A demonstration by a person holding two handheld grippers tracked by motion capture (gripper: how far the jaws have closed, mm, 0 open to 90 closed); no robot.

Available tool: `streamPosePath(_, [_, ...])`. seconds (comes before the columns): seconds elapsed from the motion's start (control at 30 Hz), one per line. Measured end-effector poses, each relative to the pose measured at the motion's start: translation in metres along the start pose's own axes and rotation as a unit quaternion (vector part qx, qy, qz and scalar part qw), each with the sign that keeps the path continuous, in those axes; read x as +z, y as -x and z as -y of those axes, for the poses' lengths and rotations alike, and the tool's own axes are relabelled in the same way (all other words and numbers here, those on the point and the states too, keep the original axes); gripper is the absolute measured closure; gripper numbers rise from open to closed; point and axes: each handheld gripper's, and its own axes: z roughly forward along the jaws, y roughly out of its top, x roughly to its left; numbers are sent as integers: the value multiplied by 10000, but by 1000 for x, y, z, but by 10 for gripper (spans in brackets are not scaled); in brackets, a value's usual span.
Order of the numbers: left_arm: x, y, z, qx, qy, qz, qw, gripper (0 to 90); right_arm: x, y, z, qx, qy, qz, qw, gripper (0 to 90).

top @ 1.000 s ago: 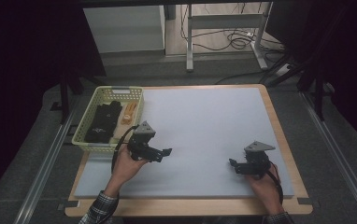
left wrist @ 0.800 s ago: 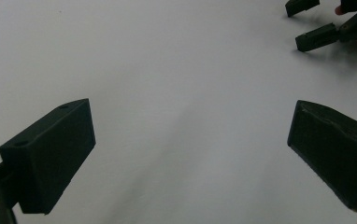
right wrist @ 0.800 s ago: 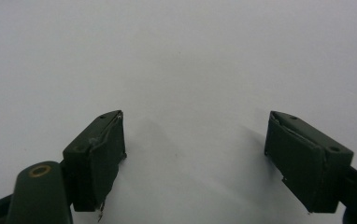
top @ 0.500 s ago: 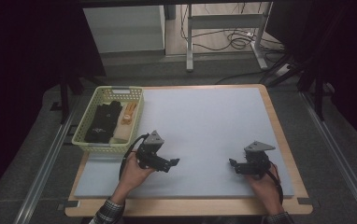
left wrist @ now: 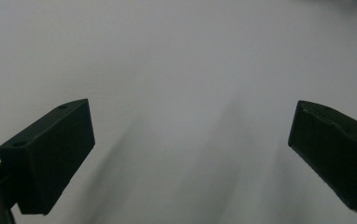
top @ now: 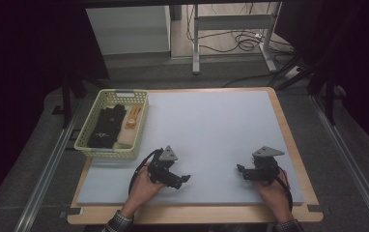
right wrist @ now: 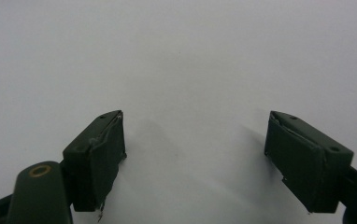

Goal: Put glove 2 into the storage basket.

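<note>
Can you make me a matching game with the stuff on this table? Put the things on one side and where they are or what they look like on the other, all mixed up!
Things:
1. basket
2. left gripper
3. right gripper
4. orange thing

Places or looks:
A. lying inside the basket, beside black items
B. pale yellow-green, at the table's far left
C. open, held over the near right part of the grey mat
D. open, held over the mat just in front of the basket

Pairs: 1-B, 2-D, 3-C, 4-A
</note>
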Motion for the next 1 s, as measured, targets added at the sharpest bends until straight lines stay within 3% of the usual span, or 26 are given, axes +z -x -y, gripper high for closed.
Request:
streamPosePath(0.37, [16, 8, 7, 157, -313, -76, 9994, 0, 0, 0, 0, -17, 2, 5, 10000, 199])
streamPosePath(1.0, [17, 9, 9, 138, -240, -99, 9996, 0, 0, 0, 0, 3, -7, -10, 10000, 198])
